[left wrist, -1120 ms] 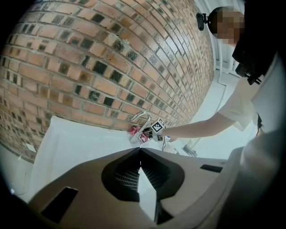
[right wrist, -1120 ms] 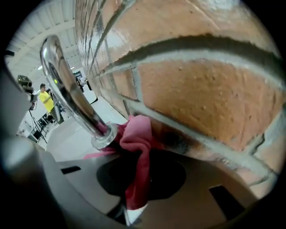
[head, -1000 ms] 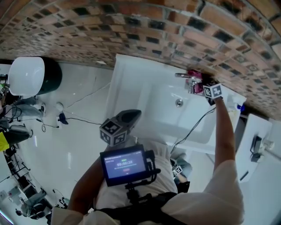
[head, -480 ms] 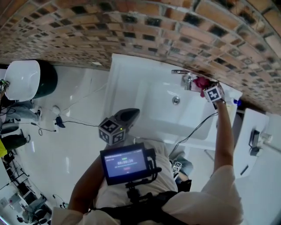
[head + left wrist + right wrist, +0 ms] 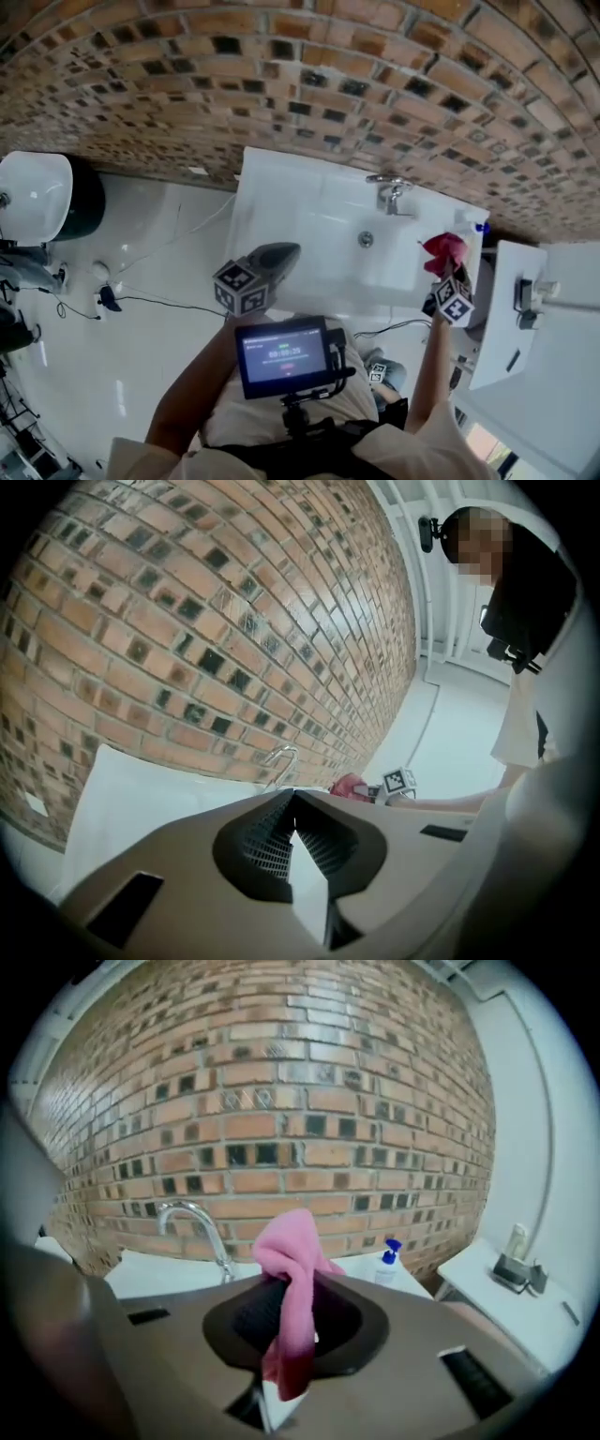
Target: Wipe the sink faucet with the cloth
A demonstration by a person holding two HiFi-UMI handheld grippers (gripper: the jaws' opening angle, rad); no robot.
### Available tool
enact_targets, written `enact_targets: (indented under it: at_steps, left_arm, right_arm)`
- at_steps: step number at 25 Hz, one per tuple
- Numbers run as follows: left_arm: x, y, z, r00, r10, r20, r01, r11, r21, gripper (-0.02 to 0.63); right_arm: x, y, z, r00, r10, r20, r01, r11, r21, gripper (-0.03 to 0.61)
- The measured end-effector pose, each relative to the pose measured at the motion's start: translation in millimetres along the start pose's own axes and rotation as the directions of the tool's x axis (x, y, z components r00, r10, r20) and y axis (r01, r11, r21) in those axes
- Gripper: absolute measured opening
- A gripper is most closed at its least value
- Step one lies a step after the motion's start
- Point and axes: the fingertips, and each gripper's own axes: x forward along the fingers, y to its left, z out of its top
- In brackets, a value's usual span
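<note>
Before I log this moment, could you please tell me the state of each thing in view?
cloth: clamped in right gripper, hanging, apart from faucet.
right gripper: shut on cloth.
left gripper: shut, empty.
faucet: untouched, no water visible.
soap bottle: upright.

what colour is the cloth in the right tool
Pink cloth, clearest in the right gripper view, clamped in the right tool.

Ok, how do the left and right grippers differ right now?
The left gripper is shut on nothing; the right gripper is shut on the pink cloth. The left gripper sits by the near left corner of the sink, the right gripper at its right edge. Both are clear of the faucet.
</note>
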Motion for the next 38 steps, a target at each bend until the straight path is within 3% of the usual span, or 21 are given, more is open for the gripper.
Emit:
enact_targets:
  at_steps: [5,10,16,18,20,22,27,38]
  left_arm:
    - [-57,12,30,0.998,0.017,0.067,-0.020,0.999,0.051,0.000]
    - [-128,36,25,0.990,0.064,0.128,-0.067,0.998,0.016,0.000]
    - [-206,49,8,0.978,0.072,0.198,-0.071,0.997,-0.009,0.000]
    - [-224,53,-3,0.974,0.056,0.219,-0.046,0.998,-0.048,0.000]
    - [-239,54,-11,0.966,0.020,0.257,0.004,0.995,-0.095,0.071]
    - [-251,52,-21,0.957,-0.012,0.291,0.052,0.990,-0.131,0.097]
    - [-266,44,-45,0.951,-0.048,0.304,0.098,0.984,-0.152,0.135]
    - [-253,-21,-46,0.968,-0.075,0.240,0.092,0.994,-0.059,0.123]
  right_arm:
    - [-72,100,-11,0.992,0.079,0.102,-0.088,0.992,0.089,0.071]
    - [-122,190,-32,0.972,0.186,0.146,-0.203,0.973,0.106,0.072]
    - [-197,251,-43,0.963,0.214,0.164,-0.223,0.974,0.041,0.072]
    - [-218,259,-53,0.966,0.203,0.160,-0.211,0.977,0.035,0.072]
    - [-236,265,-66,0.966,0.199,0.163,-0.207,0.978,0.034,0.072]
    - [-252,269,-82,0.970,0.186,0.157,-0.195,0.980,0.039,0.072]
    - [-290,270,-104,0.973,0.162,0.162,-0.175,0.982,0.073,0.072]
    - [-332,244,-113,0.950,0.201,0.238,-0.236,0.963,0.128,0.072]
